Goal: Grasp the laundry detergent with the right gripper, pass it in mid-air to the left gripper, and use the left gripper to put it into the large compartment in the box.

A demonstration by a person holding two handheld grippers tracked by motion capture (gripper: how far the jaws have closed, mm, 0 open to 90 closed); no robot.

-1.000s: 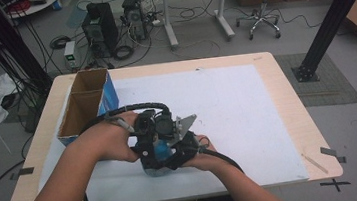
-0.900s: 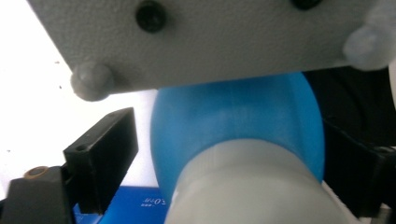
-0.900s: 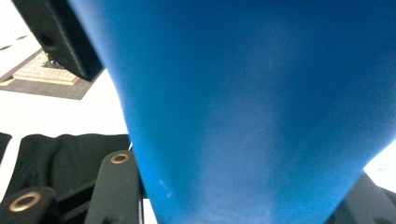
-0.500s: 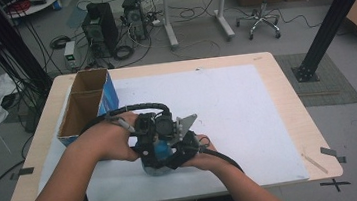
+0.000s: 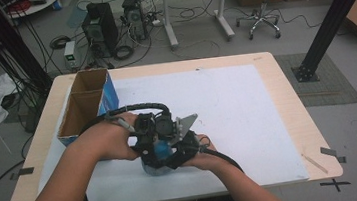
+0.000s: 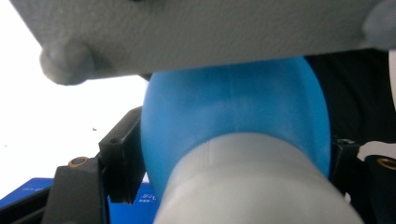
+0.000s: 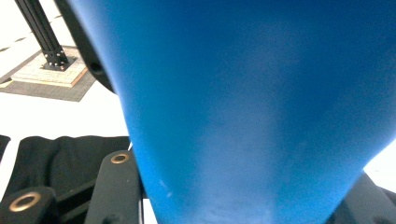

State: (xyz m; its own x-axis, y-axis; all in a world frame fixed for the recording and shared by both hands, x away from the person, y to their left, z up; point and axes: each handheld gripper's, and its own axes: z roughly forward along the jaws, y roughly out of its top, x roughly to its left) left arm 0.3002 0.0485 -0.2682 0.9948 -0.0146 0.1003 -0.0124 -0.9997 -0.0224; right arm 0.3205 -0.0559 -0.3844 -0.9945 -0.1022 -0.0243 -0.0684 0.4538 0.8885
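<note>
Blue bulb (image 5: pixel 160 149) clamped between both grippers' fingers, left (image 5: pixel 148 144) just closing, right (image 5: pixel 181 148), hands together.

1 blue bulb (image 5: pixel 161 150), 1 cardboard box (image 5: pixel 85 106)

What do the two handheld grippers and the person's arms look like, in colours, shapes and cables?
Both the left gripper and right gripper are black and blocky. A grey three-cornered plate tops one. Thick black cables trail away. The fingers are black, with brass-coloured screws. The forearms are bare, with no sleeves.
</note>
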